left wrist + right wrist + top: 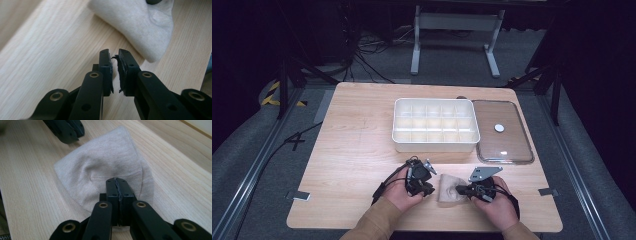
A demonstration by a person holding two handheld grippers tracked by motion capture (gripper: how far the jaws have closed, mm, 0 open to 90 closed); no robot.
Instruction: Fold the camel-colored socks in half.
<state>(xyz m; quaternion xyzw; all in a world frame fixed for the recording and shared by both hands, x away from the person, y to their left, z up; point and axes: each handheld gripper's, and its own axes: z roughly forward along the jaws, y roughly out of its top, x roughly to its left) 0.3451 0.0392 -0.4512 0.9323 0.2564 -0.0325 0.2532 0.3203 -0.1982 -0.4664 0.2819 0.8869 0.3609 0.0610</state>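
A small beige knitted cloth (448,189) lies folded on the wooden table near its front edge, between both hands. My right gripper (458,189) rests on the cloth's right side. In the right gripper view its jaws (116,180) are shut, and the cloth (100,160) puckers towards their tips. My left gripper (430,189) sits just left of the cloth. In the left gripper view its jaws (114,53) stand slightly apart over bare wood, nothing between them, a short way from the cloth (140,25). The left gripper (66,128) also appears beyond the cloth in the right gripper view.
A white box (434,146) divided into several compartments stands at mid-table. Its clear lid (512,145) with a white knob (499,128) lies flat to the right of it. The table's front edge runs just under the person's wrists.
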